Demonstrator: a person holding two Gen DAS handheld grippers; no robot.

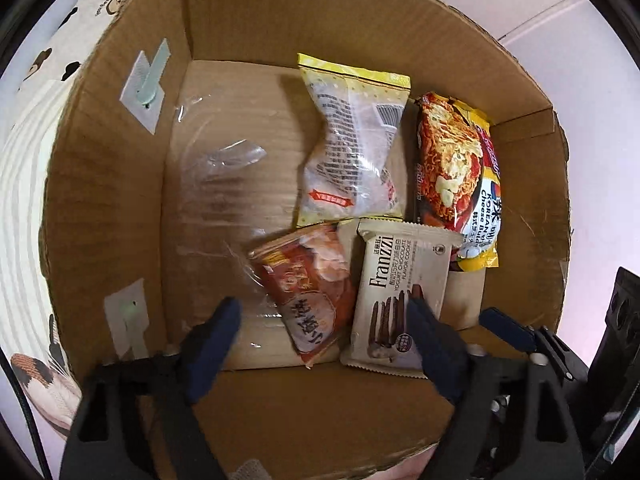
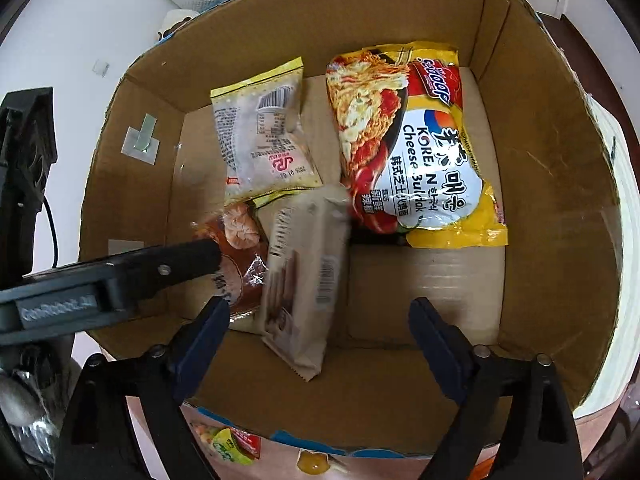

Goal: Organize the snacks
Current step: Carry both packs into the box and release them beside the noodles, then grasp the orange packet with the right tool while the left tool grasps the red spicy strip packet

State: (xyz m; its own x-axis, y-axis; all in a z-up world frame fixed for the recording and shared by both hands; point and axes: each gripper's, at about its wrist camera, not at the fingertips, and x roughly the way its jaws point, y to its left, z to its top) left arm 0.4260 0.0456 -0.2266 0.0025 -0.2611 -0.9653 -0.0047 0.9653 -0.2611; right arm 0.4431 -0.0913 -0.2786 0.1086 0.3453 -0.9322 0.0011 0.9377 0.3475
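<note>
You're in a home: bear-print fabric (image 1: 60,36) at ten o'clock beside a cardboard box (image 1: 120,184) of snacks, white wall (image 2: 100,20) behind.

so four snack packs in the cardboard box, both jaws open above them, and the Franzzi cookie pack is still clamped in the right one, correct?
Not clamped. The right wrist view shows the Franzzi cookie pack loose in the cardboard box, the right gripper open with nothing gripped. The rest holds.

Bear-print fabric (image 1: 52,60) beside box; clear plastic film (image 1: 224,168) inside.
</note>
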